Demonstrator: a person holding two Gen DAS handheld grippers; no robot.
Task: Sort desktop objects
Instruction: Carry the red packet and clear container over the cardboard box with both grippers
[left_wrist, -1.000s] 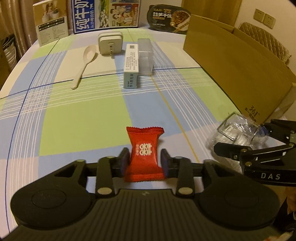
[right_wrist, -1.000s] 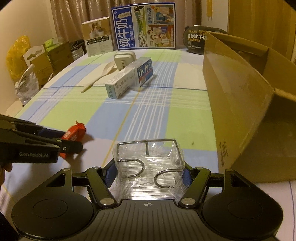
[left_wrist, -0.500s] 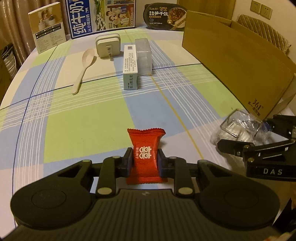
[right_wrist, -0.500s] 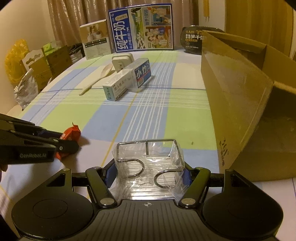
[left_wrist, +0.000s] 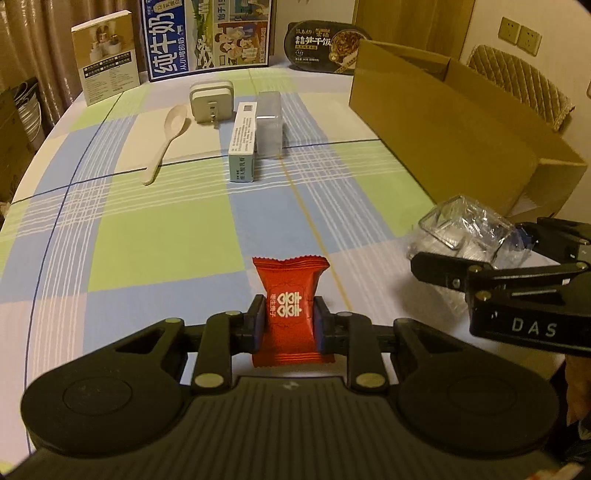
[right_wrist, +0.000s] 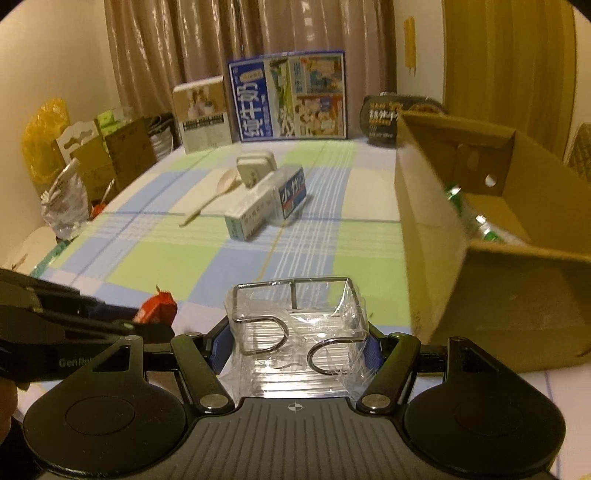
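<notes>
Left gripper (left_wrist: 289, 323) pinches a glossy red candy (left_wrist: 290, 314) off the tabletop's near edge. Right gripper (right_wrist: 297, 345) clamps a crinkly clear wire rack (right_wrist: 295, 325). Judgement: carry both over the box (right_wrist: 480, 236) rim at the right edge and release low; film may slip.

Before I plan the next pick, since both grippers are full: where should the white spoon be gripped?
Grip the spoon on its thin handle, coming from above with fingers across it. It lies flat, bowl toward the charger, handle pointing toward the near edge with open cloth either side.
</notes>
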